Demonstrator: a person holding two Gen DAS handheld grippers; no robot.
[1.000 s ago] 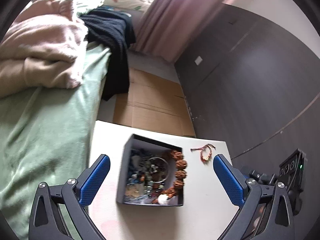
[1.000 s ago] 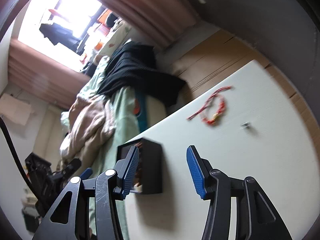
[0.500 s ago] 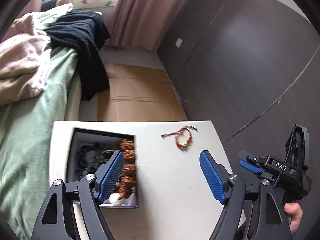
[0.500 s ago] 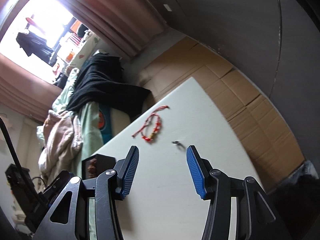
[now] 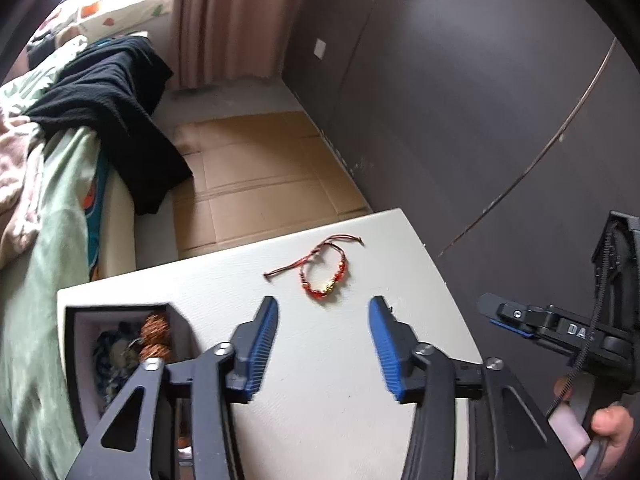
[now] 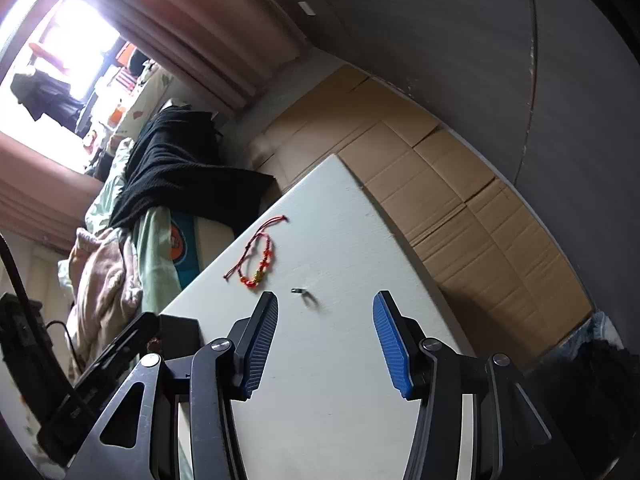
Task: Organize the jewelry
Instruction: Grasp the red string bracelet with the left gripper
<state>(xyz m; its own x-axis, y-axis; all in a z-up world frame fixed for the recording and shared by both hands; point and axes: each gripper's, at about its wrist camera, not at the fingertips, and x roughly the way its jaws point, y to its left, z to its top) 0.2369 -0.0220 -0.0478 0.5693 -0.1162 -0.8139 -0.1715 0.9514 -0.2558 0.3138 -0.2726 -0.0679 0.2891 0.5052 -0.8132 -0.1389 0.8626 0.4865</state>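
Jewelry box point(image 5: 80, 364) (brown beads point(image 5: 155, 326) inside)

Partly hidden jewellery

The dark open jewellery box point(image 5: 120, 360) is partly covered by black gripper fingers point(image 5: 256, 344); the small metal piece point(image 6: 301, 293) is too blurred to be identified.

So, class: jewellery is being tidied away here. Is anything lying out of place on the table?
Yes. A red bracelet lies loose on the white table, its cords trailing, apart from the box that holds the other jewellery. A small metal piece, too small to identify, also sits alone near it.
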